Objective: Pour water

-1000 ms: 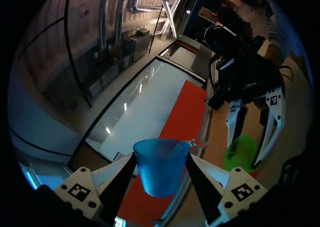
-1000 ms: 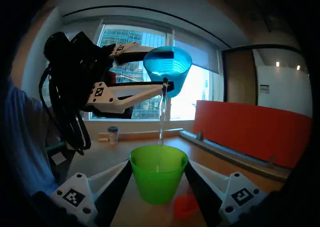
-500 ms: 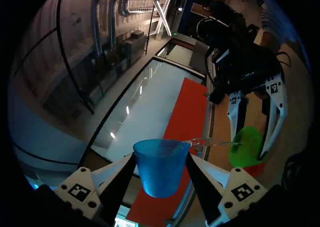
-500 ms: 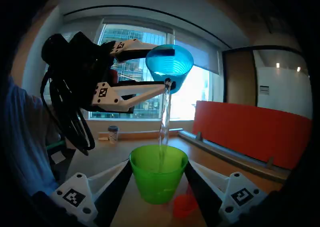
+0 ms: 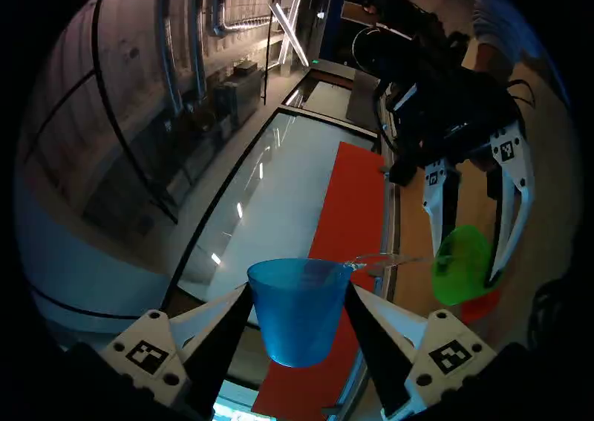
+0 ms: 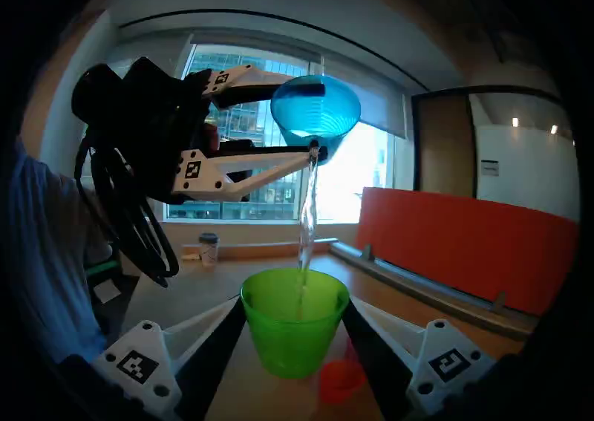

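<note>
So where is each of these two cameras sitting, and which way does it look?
Left gripper view: rides the left gripper, rolled sideways, looking past its fingers and blue cup toward the orange partition.
Right gripper view: rides the right gripper, facing the window; its fingers hold the green cup; a sleeve at left.
Shared: both cups, both grippers, the water stream.

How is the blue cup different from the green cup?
The blue cup is tipped sideways, high up; the green cup stands upright below it. Water runs out of the blue cup and falls into the green cup. The left hand-held gripper holds the blue cup, the right hand-held gripper the green cup. Both are see-through plastic cups of the same shape.
</note>
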